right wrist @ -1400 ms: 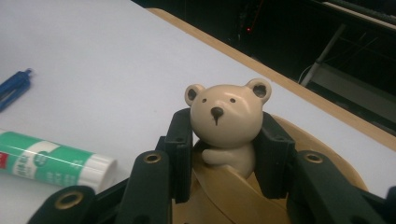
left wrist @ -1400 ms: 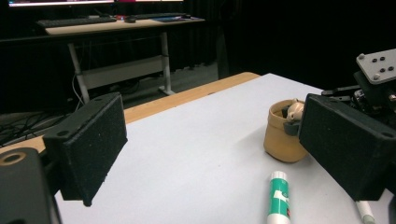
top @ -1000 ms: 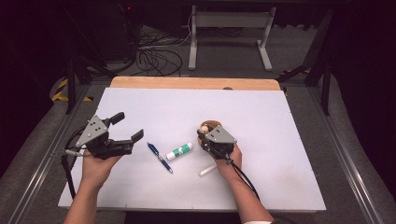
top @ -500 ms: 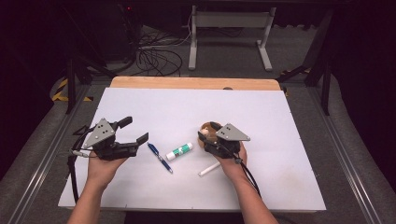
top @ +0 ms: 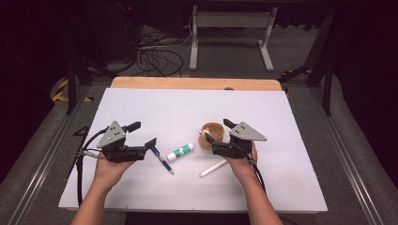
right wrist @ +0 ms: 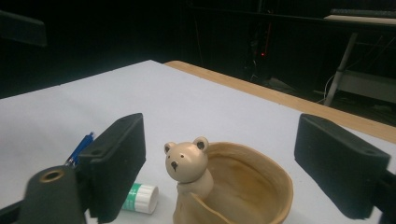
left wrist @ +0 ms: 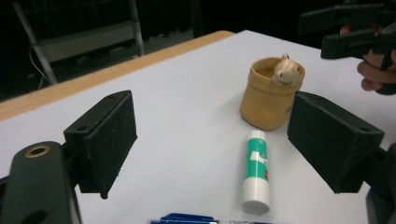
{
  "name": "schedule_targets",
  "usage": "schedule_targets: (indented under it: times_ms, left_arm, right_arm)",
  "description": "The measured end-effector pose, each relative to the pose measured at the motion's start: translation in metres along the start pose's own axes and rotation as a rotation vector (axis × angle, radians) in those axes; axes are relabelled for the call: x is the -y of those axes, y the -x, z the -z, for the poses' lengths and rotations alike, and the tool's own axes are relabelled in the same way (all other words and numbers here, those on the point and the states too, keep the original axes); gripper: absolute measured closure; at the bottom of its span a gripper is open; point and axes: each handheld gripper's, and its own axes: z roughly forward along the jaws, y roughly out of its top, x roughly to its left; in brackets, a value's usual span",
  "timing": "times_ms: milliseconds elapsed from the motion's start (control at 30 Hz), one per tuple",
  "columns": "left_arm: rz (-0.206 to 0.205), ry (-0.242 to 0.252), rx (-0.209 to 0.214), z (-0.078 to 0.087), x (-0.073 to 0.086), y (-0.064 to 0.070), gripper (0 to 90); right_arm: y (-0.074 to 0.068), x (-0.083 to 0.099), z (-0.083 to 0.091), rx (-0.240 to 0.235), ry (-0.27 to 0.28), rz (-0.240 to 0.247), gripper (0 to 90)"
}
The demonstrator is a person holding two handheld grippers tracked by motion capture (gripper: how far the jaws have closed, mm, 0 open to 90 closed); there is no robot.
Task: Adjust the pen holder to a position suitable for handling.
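The right gripper [top: 215, 132] has its jaws wide apart beside the bear cup [top: 210, 132]. The left gripper [top: 143, 135] is spread wide too, near the blue pen [top: 162, 160] and glue stick [top: 180, 152].

The right tool [top: 216, 131] has swung from over the bear cup [top: 210, 135] to beside it, jaws spread.

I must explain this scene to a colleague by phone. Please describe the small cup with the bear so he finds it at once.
On the white table, look just right of centre, in front of the right tool. The tan cup stands upright there, with a glue stick lying to its left. No other item has a small bear figure on its rim.
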Motion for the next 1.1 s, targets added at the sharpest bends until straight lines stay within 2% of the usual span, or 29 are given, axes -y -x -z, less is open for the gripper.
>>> schedule_targets:
  times_ms: [333, 433, 667, 833, 1100]
  left_arm:
    - [-0.027, -0.086, 0.020, -0.018, 0.008, 0.006, 21.7]
    - [-0.039, -0.115, 0.025, -0.024, 0.011, 0.007, 24.9]
    - [-0.040, -0.206, 0.080, -0.040, 0.020, 0.010, 29.4]
    - [-0.043, -0.238, 0.112, -0.047, 0.024, 0.012, 31.6]
    - [-0.059, -0.269, 0.147, -0.053, 0.028, 0.016, 42.0]
  right_arm:
    - [0.001, -0.010, 0.012, -0.020, 0.010, 0.009, 5.5]
    - [-0.001, -0.012, 0.012, -0.029, 0.006, 0.026, 3.6]
    - [-0.005, -0.015, 0.011, -0.048, -0.002, 0.032, 0.9]
    - [-0.007, -0.016, 0.011, -0.059, -0.003, 0.039, 0.8]
    - [-0.009, -0.017, 0.012, -0.072, -0.008, 0.049, 0.8]
